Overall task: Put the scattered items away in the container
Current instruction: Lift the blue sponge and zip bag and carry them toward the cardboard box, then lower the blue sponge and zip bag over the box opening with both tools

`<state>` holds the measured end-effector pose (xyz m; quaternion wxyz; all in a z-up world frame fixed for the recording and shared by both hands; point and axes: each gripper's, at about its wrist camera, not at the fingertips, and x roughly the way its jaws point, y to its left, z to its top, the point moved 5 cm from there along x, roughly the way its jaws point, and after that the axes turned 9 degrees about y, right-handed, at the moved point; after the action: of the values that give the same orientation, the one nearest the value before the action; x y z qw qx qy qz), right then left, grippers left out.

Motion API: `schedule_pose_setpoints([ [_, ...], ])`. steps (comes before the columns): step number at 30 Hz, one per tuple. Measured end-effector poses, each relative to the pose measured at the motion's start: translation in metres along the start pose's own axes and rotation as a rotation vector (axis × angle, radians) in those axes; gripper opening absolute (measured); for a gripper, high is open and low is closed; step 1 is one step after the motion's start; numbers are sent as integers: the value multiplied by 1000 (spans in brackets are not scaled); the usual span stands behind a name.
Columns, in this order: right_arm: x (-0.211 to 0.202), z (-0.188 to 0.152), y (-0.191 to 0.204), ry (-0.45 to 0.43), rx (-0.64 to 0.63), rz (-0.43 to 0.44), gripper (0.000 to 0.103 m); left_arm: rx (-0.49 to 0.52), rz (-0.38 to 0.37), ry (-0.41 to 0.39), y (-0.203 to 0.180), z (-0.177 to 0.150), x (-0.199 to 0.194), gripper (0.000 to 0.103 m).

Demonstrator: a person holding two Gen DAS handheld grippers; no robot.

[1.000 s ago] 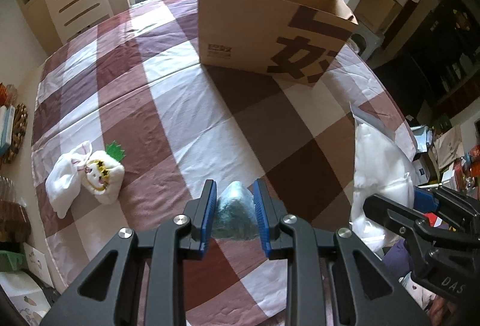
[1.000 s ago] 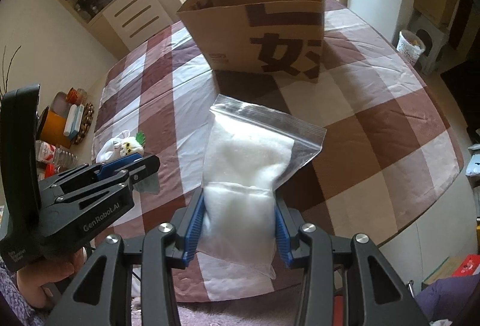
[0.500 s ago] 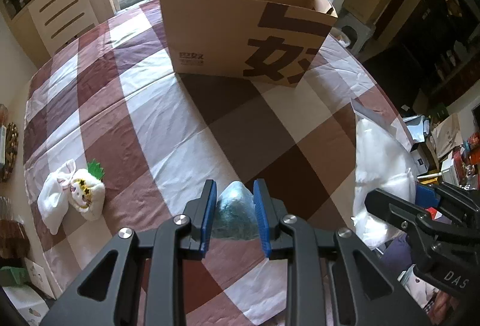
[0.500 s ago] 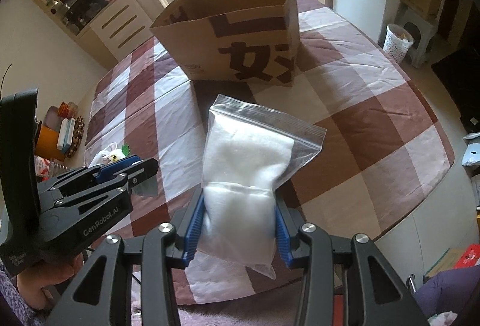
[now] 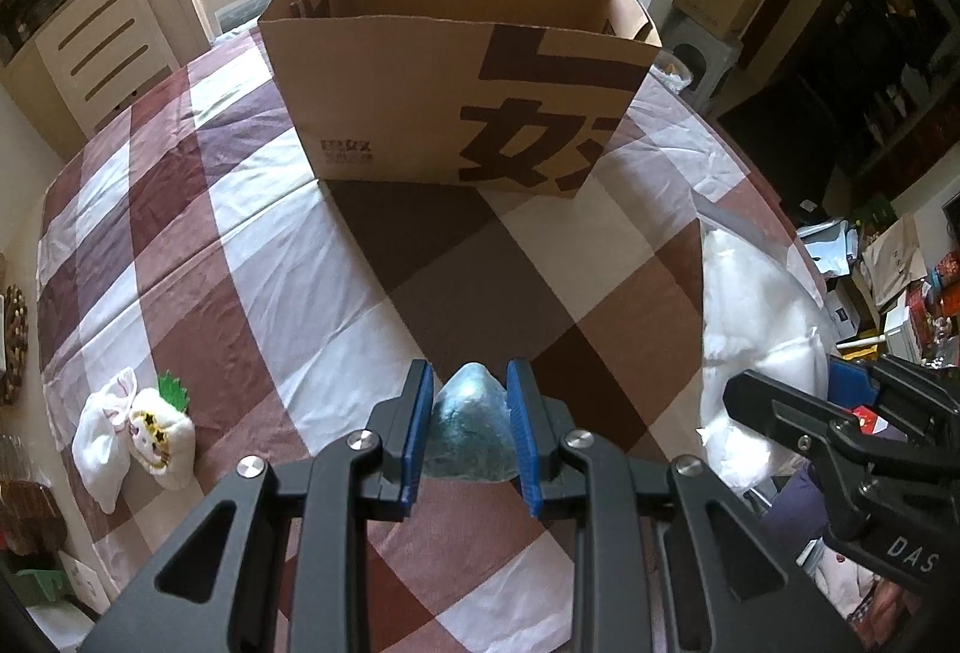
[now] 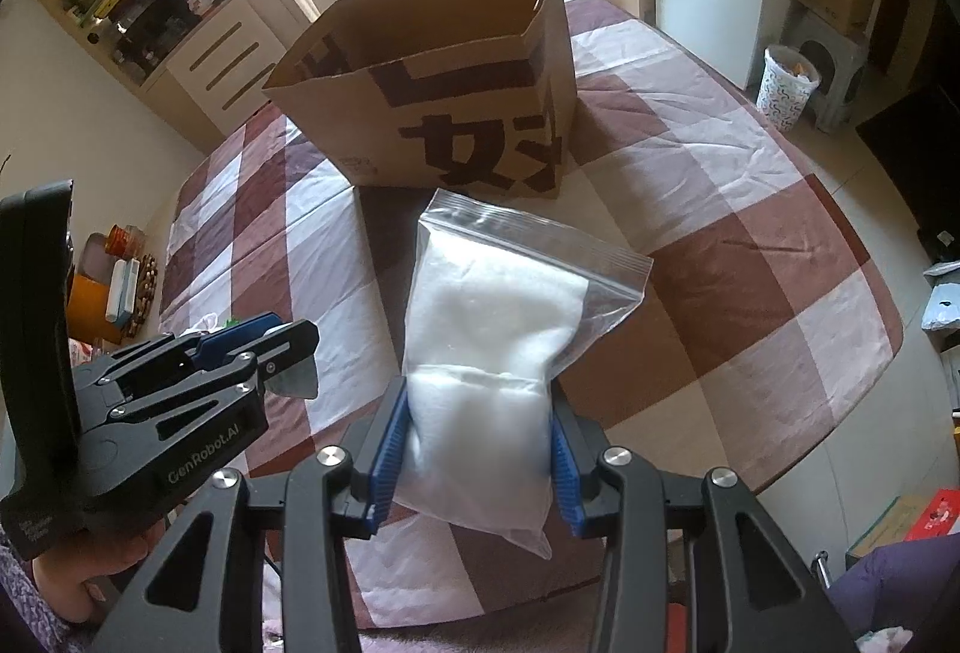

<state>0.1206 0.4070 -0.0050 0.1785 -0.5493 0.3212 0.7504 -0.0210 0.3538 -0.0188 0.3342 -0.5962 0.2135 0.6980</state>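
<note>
Two loads in transit: left gripper [image 5: 470, 420] jaws clamped on small blue-green wrapped lump [image 5: 471, 428], right gripper [image 6: 478, 448] jaws on clear zip bag of white filling [image 6: 492, 353]; next, lift over open brown cardboard box [image 5: 456, 95] rim at the surface's far edge, release.

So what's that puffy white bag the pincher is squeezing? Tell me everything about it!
The zip bag is clear, thin plastic, stuffed with something soft and white like cotton or padding. Its zip strip runs across the far end, and an empty, see-through corner sticks out to the right. The right gripper clamps its near end between blue pads, pinching the filling into a waist. It hangs in the air above the checked tablecloth, its zip end pointing toward the open cardboard box. Nothing else touches it.
</note>
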Motion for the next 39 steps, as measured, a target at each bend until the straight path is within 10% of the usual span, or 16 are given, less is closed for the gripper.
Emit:
schedule_pose_setpoints([
  [39, 19, 95, 28, -2, -83, 14, 43, 43, 0, -41, 26, 94, 0, 26],
])
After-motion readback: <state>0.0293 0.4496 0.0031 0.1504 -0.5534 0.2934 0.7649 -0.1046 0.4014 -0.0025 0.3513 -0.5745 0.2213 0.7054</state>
